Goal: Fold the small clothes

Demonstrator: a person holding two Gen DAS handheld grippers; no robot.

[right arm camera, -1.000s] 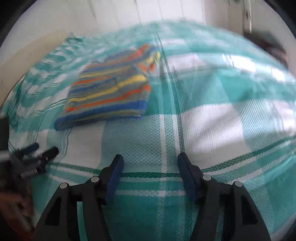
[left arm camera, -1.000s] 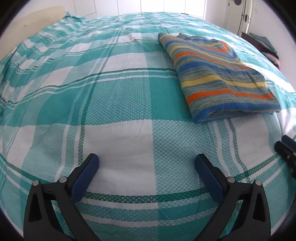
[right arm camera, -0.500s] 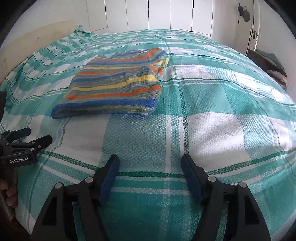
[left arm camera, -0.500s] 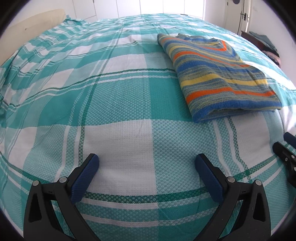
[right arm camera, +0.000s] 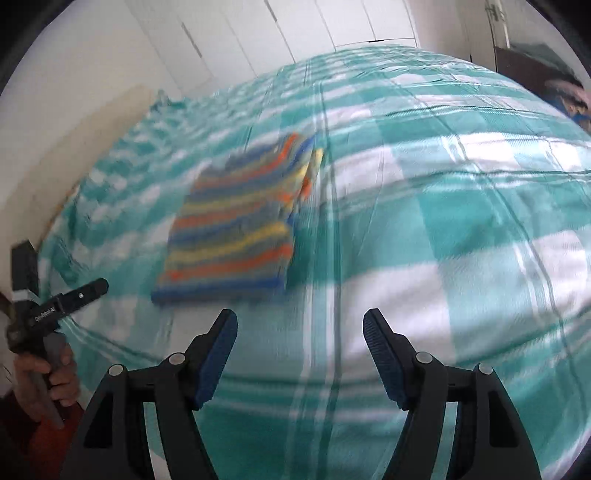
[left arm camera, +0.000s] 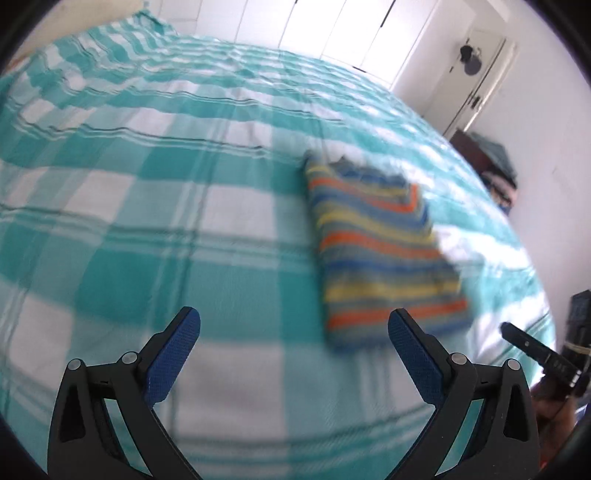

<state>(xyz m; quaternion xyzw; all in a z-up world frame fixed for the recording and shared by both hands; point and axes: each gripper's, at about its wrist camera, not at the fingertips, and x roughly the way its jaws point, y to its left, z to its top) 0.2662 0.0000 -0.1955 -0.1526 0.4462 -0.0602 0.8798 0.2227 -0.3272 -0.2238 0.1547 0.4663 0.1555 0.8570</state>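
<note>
A folded striped knit garment (left arm camera: pixel 384 254) in blue, orange and yellow lies flat on the teal and white checked bedspread (left arm camera: pixel 184 206). My left gripper (left arm camera: pixel 293 328) hangs open above the bed, with the garment ahead and to the right, nothing between its blue pads. In the right wrist view the same garment (right arm camera: pixel 236 225) lies ahead and to the left of my right gripper (right arm camera: pixel 300 328), which is open and empty above the spread. Each gripper shows at the edge of the other's view: the right one (left arm camera: pixel 532 347), the left one (right arm camera: pixel 62 302) held by a hand (right arm camera: pixel 55 373).
White wardrobe doors (right arm camera: pixel 280 33) stand behind the bed. A white door (left arm camera: pixel 469 77) is at the back right. A dark stand with piled clothes (left arm camera: pixel 495 166) sits beside the bed's right edge. A pale headboard (right arm camera: pixel 74 147) runs along the left.
Both grippers have risen and drawn back from the bed, so the folded garment looks smaller and farther away. Both views are now motion-blurred. The right jaws stand a little wider.
</note>
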